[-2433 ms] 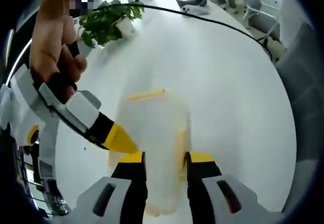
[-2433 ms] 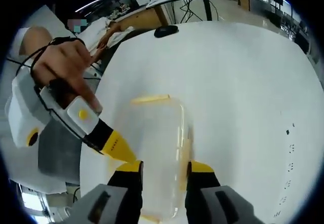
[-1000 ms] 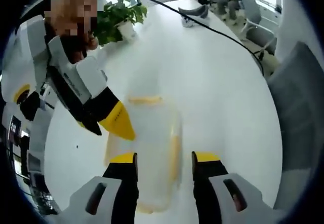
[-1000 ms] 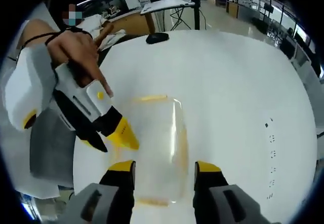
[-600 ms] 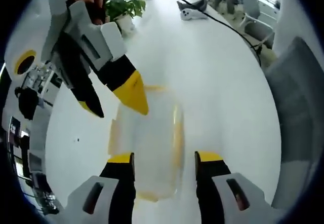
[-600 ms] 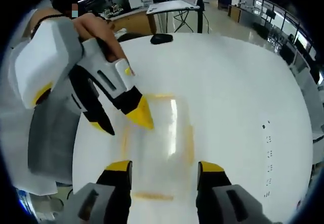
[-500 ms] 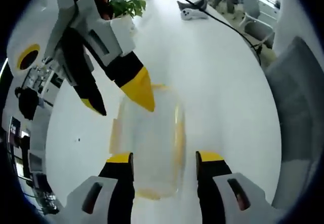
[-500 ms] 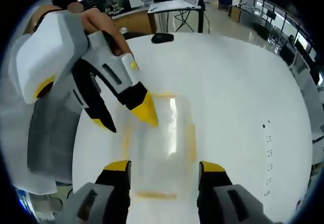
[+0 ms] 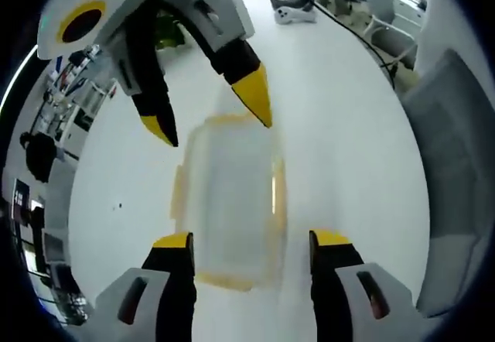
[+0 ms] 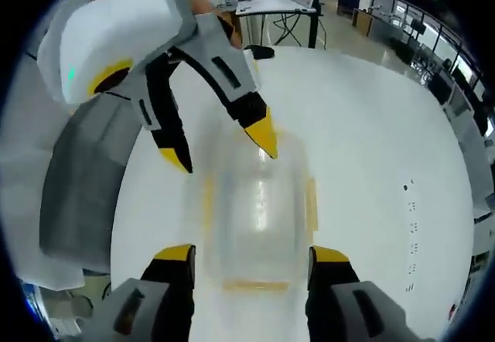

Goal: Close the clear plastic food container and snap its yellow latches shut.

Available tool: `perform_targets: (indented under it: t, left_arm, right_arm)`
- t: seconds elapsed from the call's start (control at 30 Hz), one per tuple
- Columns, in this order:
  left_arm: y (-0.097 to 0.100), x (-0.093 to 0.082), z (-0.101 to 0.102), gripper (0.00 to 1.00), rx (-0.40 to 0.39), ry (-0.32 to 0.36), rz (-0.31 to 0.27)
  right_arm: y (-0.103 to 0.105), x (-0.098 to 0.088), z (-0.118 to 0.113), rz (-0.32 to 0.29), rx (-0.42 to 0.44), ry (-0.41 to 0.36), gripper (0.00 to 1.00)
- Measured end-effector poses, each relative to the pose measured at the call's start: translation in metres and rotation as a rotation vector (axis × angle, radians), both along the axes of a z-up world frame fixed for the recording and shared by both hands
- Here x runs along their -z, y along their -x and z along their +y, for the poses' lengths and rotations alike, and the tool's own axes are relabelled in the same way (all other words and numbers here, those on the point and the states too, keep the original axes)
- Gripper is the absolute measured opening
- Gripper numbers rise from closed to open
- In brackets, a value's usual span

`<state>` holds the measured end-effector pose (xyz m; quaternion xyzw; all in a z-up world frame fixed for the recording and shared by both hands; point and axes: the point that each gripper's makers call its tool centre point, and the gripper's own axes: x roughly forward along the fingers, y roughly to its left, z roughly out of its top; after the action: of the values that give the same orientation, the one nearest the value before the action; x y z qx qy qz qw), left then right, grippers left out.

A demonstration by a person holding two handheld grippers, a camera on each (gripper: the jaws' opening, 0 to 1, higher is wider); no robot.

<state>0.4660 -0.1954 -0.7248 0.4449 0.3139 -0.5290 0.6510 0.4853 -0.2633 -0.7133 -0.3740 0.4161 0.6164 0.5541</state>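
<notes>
The clear plastic container [image 9: 232, 191] with yellow latches lies flat on the white table [image 9: 348, 117], its lid on top. My left gripper [image 9: 253, 241] is open, its jaws standing either side of the container's near end. Opposite it, my right gripper [image 9: 210, 121] reaches in from the top, open over the far end. In the right gripper view the container [image 10: 255, 210] looks blurred. There my right gripper [image 10: 253, 254] is open around its near end, and my left gripper [image 10: 223, 152] hangs open over the far end. Whether the latches are snapped I cannot tell.
A potted plant [image 9: 166, 32] and a grey object [image 9: 294, 9] with a black cable sit at the table's far end. Chairs [image 9: 387, 29] stand beyond the edge. A black object [image 10: 259, 50] lies on the table's far side, and a grey chair [image 10: 85, 187] is at the left.
Each gripper has swung from the container's left side to its far end, facing the other. Both sets of jaws have spread wider. The container looks nearer and more centred.
</notes>
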Motion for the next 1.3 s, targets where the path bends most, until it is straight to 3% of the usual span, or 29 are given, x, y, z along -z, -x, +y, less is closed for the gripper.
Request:
perform_targets:
  t: [0.57,0.83,1.17,1.3]
  left_arm:
    - [-0.015,0.006,0.010,0.68,0.022,-0.043,-0.026]
    - [-0.028,0.020,0.014,0.69,0.029,-0.083,-0.026]
    - [-0.031,0.033,0.007,0.74,0.036,-0.089,-0.003]
    - [-0.031,0.035,0.005,0.76,0.042,-0.090,0.011]
  right_arm:
    - [0.004,0.010,-0.005,-0.061,0.016,-0.011,0.70]
    - [0.000,0.024,-0.006,-0.116,0.006,0.014,0.73]
    - [0.001,0.039,-0.006,-0.113,0.014,0.029,0.79]
    - [-0.002,0.038,-0.006,-0.125,0.013,0.026,0.72]
